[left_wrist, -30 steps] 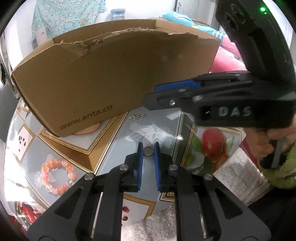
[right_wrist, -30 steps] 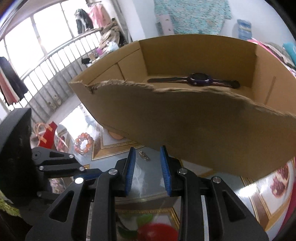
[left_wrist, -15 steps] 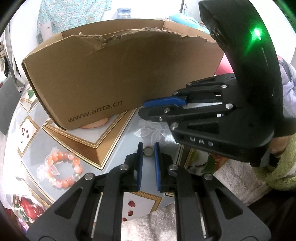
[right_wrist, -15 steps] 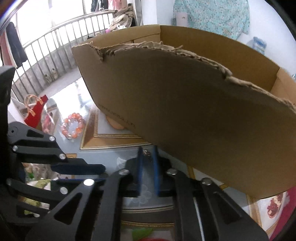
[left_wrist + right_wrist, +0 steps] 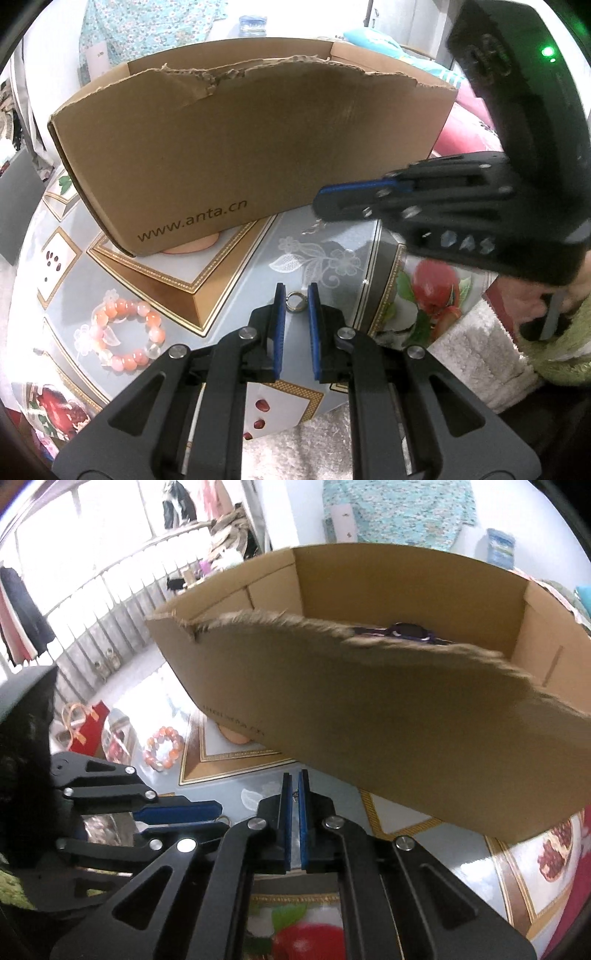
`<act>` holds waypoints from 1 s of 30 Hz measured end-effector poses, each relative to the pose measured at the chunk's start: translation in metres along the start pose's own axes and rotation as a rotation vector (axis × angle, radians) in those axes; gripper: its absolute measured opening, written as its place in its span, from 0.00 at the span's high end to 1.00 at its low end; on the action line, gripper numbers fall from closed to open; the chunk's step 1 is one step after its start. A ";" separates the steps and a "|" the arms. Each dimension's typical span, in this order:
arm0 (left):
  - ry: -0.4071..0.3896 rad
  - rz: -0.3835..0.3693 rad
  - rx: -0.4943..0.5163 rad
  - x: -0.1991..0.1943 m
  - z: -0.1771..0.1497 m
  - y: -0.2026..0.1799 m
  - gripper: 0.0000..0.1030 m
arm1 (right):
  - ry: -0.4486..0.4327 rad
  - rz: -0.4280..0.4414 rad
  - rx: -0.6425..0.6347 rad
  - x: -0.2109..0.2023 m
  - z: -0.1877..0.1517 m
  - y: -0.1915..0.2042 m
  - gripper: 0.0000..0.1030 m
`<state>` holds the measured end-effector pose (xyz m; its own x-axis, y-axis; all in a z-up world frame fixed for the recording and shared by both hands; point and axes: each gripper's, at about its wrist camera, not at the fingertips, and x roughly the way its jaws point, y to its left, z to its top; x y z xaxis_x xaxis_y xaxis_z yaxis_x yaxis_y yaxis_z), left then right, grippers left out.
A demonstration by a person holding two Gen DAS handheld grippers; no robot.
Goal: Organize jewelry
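My left gripper [image 5: 294,295] is shut on a small metal ring [image 5: 295,309], held just above the patterned tabletop [image 5: 229,291]. To its right, my right gripper [image 5: 319,201] is shut on a tiny silver trinket [image 5: 313,229] that dangles from its tip. In the right wrist view the pads of the right gripper [image 5: 294,782] meet with the trinket [image 5: 295,795] pinched between them. A torn cardboard box [image 5: 258,147] stands just behind both grippers, and a dark watch [image 5: 408,630] lies inside it. A bracelet of orange and pink beads [image 5: 123,338] lies on the table to the left.
A white fluffy cloth [image 5: 469,350] covers the table's near right edge. A person's hand in a green sleeve [image 5: 554,302] holds the right gripper's handle. Beyond the table on the left are a red bag [image 5: 88,727] and a balcony railing [image 5: 110,602].
The right gripper closed on the silver trinket that lay on the table in front of the box and rose with it. The left gripper stayed put, holding the ring.
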<state>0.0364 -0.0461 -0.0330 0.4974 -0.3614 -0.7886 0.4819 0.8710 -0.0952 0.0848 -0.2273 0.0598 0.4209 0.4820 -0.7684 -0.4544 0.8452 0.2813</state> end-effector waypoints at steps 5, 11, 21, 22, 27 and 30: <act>0.003 0.012 0.007 0.002 0.000 -0.007 0.90 | -0.047 0.008 0.040 -0.022 -0.002 -0.010 0.97; 0.000 0.014 0.008 -0.003 0.001 -0.011 0.90 | -0.105 0.011 0.057 -0.043 0.002 -0.008 0.97; -0.114 -0.084 0.028 -0.063 0.036 -0.009 0.90 | -0.266 0.096 0.056 -0.095 0.027 0.000 0.97; -0.138 -0.098 0.031 -0.071 0.044 -0.007 0.90 | -0.294 0.102 0.048 -0.102 0.034 -0.001 0.97; -0.213 -0.147 0.025 -0.094 0.091 0.003 0.90 | -0.377 0.099 0.031 -0.122 0.060 -0.014 0.97; -0.194 -0.138 0.023 -0.081 0.115 0.007 0.90 | -0.359 0.062 0.035 -0.114 0.073 -0.029 0.97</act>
<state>0.0826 -0.0491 0.1000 0.5544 -0.5354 -0.6372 0.5702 0.8020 -0.1779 0.1070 -0.2902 0.1809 0.6448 0.5780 -0.5002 -0.4632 0.8160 0.3458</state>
